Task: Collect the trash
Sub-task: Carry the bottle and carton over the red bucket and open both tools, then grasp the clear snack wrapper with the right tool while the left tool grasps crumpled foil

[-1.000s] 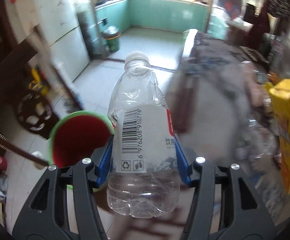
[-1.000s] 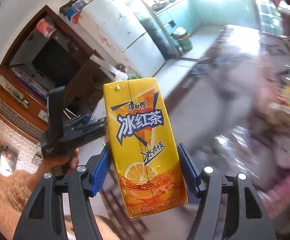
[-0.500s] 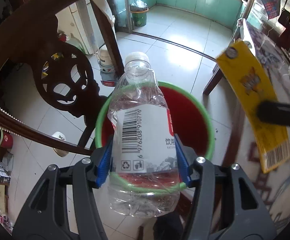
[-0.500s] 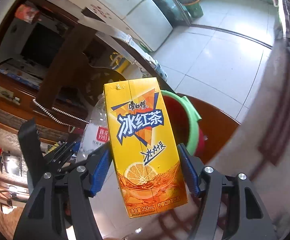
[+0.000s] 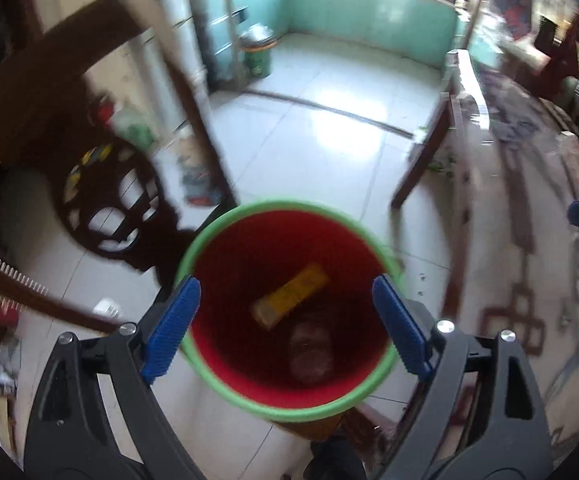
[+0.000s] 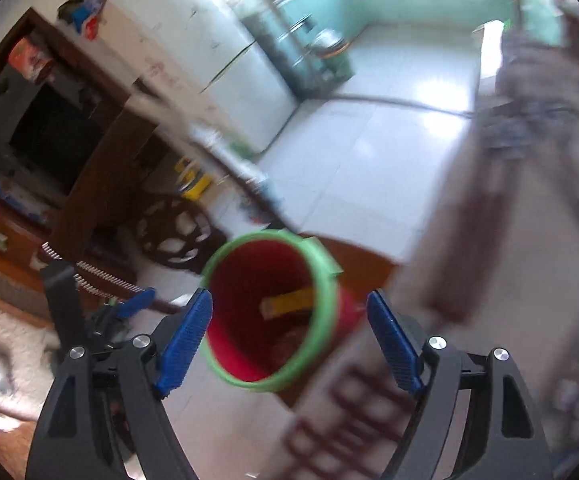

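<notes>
A red bin with a green rim stands on a brown stool by the table. Inside it lie the yellow tea carton and the clear plastic bottle, which looks dim at the bottom. My left gripper is open and empty, right above the bin's mouth. My right gripper is open and empty, above the bin's near edge. The left gripper also shows in the right wrist view, left of the bin.
A dark carved wooden chair stands left of the bin. The table with a patterned cloth runs along the right. A white fridge and a small green bin stand farther back on the tiled floor.
Both grippers have opened. The bottle and the yellow carton have dropped from the jaws into the red bin.
</notes>
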### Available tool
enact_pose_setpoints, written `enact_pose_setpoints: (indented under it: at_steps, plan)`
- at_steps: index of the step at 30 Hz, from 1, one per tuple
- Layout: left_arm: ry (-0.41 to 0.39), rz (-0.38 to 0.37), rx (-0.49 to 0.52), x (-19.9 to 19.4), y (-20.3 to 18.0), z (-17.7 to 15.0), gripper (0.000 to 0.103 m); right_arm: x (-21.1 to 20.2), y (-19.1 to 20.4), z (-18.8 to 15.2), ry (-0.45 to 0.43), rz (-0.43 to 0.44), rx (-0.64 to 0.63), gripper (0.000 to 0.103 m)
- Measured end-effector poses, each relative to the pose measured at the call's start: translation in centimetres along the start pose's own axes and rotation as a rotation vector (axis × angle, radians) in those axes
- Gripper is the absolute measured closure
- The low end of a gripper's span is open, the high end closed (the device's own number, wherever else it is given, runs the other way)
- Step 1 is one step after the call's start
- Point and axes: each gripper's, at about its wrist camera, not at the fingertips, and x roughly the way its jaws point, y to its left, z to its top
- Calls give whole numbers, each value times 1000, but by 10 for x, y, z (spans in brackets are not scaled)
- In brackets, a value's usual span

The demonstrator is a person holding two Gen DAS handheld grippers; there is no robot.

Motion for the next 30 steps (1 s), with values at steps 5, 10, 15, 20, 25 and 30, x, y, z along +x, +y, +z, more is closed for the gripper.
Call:
enact_pose_setpoints:
  at_steps: [5, 10, 15, 20, 25, 30]
  plan:
    - [-117, 19, -50, 2, -8, 3, 5, -63, -59, -20, -103, -180, 66, 26]
    - [-155, 274, -193, 48, 37, -7, 6, -100, -118, -45, -133, -253, 165, 24]
    - [12, 288, -190, 106, 57, -22, 6, -116, -154, -70, -146, -293, 275, 24]
    - [84, 190, -159, 123, 34, -29, 6, -127, -172, -88, -148, -340, 340, 24]
    - [-75, 410, -4, 98, -3, -40, 5, -147, -175, -99, -172, -398, 343, 24]
    - [57, 401, -185, 123, 38, -47, 5, -152, -171, -105, -185, -444, 303, 24]
